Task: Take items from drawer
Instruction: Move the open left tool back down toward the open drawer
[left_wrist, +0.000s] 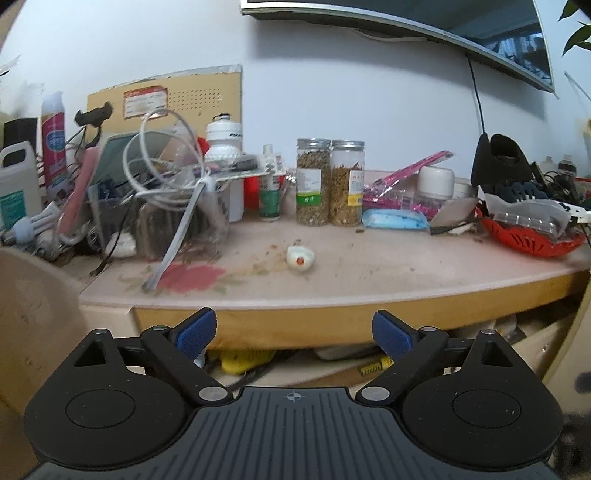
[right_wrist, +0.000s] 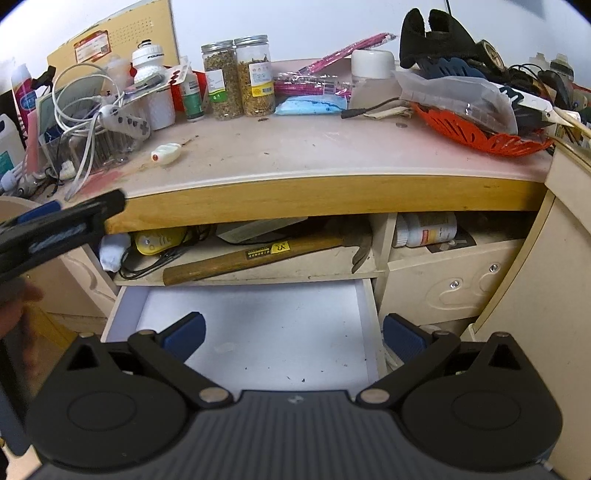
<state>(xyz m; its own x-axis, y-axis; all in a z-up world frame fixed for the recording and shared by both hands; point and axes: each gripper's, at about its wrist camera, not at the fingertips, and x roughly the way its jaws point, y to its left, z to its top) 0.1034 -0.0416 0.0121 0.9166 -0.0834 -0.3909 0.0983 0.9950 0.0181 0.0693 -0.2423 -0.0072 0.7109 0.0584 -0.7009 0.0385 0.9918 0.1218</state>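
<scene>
The drawer (right_wrist: 122, 314) is pulled out under the desk and its white floor shows only small specks. My right gripper (right_wrist: 293, 334) is open and empty above the drawer. My left gripper (left_wrist: 293, 330) is open and empty, level with the desk's front edge (left_wrist: 295, 321); it also shows from the side in the right wrist view (right_wrist: 62, 225). A small white object with an orange-red dot (left_wrist: 300, 258) lies on the desktop; it also shows in the right wrist view (right_wrist: 166, 153).
A shelf above the drawer holds a hammer (right_wrist: 266, 253), a yellow device (right_wrist: 159, 240) and cables. A white pill bottle (right_wrist: 424, 229) lies in the right cubby. The desktop (right_wrist: 314, 147) carries two herb jars (left_wrist: 328, 181), tangled cables (left_wrist: 166, 166) and a red basket (left_wrist: 532, 240).
</scene>
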